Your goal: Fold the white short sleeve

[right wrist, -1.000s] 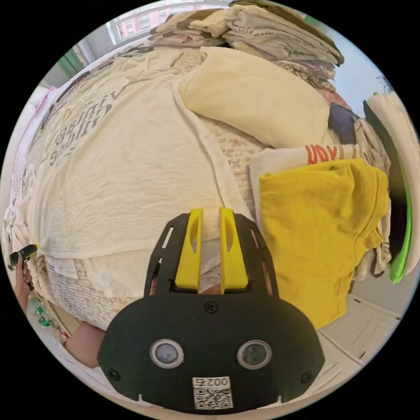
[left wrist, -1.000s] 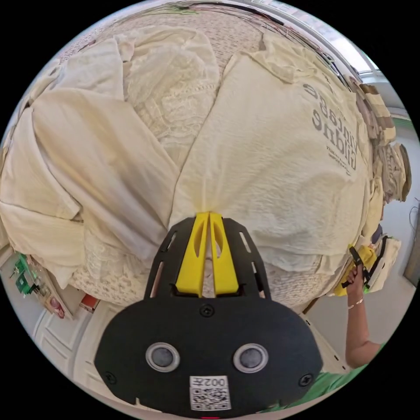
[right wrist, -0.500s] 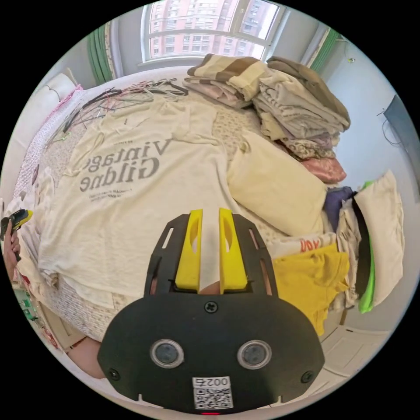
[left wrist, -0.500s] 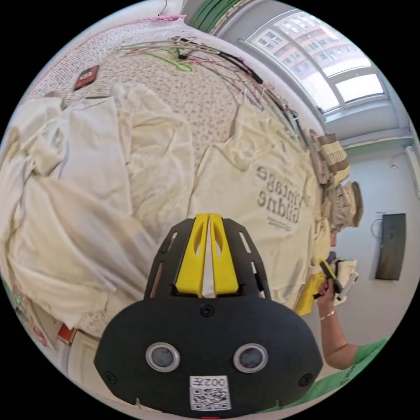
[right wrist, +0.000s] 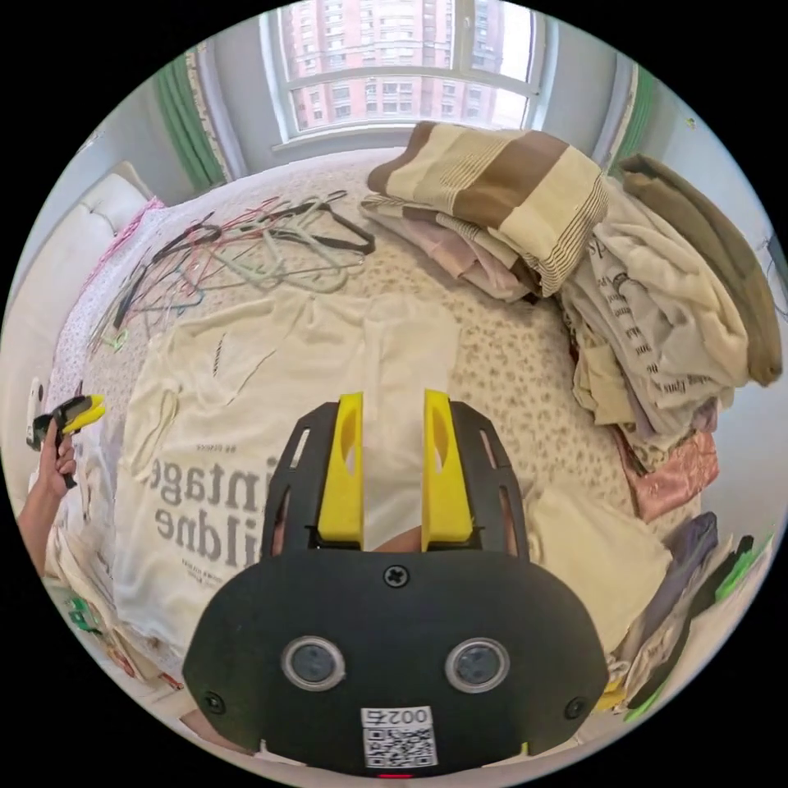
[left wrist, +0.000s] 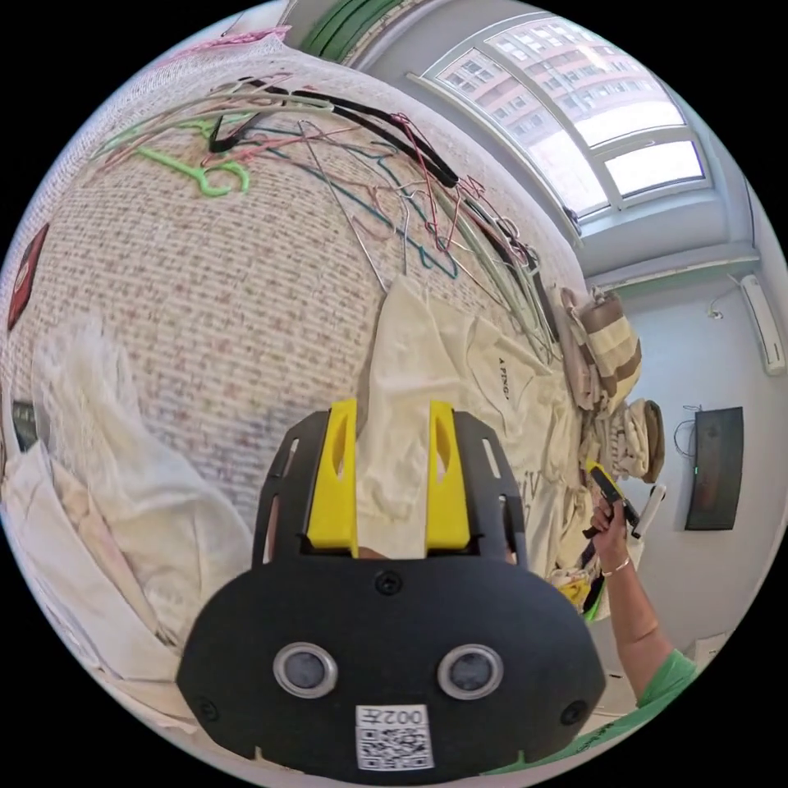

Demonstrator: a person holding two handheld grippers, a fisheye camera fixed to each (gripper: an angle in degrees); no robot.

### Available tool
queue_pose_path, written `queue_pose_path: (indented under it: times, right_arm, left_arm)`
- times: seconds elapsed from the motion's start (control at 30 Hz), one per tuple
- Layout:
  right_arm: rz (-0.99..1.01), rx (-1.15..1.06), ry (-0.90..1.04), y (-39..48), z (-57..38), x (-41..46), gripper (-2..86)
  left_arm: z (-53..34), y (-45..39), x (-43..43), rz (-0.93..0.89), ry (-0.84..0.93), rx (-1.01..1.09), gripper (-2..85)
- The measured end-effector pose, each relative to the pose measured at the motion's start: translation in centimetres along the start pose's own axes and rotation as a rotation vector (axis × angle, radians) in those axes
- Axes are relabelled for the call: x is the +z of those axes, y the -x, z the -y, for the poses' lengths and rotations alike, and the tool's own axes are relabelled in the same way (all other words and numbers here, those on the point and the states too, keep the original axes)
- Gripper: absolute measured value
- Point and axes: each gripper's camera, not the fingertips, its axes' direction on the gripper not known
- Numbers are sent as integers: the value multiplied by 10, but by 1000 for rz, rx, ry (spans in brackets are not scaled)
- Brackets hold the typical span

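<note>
- Our left gripper [left wrist: 384,410] stands with jaws apart, the cream-white short-sleeve cotton shirt [left wrist: 460,386] lying on the bed just ahead of them.
- Our right gripper [right wrist: 395,402] is likewise parted, the shirt spread beneath and leftward.

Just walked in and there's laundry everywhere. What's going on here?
A person with a gripper in each hand is folding a white short-sleeve shirt spread on the bed. Both the left gripper and right gripper stand open over the shirt's cloth. Hangers and stacked folded clothes lie nearby.

Matt crinkled cloth shirt [right wrist: 246,427]
</note>
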Motion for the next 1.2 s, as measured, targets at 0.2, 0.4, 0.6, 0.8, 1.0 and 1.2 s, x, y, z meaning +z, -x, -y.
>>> queue_pose_path:
  times: [0.2,0.4,0.6,0.8,1.0,1.2]
  right_arm:
    - [0,102,44,-25,71,46,133]
    - [15,129,92,-32,106,86,157]
    - [49,112,149,-35,118,121,145]
    - [11,86,197,-39,112,141,92]
    - [91,81,155,-56,106,120,-7]
    - [137,130,50,-76,108,67,-8]
  left_arm:
    - [63,-29,28,102,12,23,90]
    - [87,-64,66,209,94,87,99]
    - [82,-74,87,303,119,71,97]
    - [65,-84,86,366,123,131,32]
    - [50,-84,67,324,111,117,16]
    - [40,-103,26,302,45,177,-9]
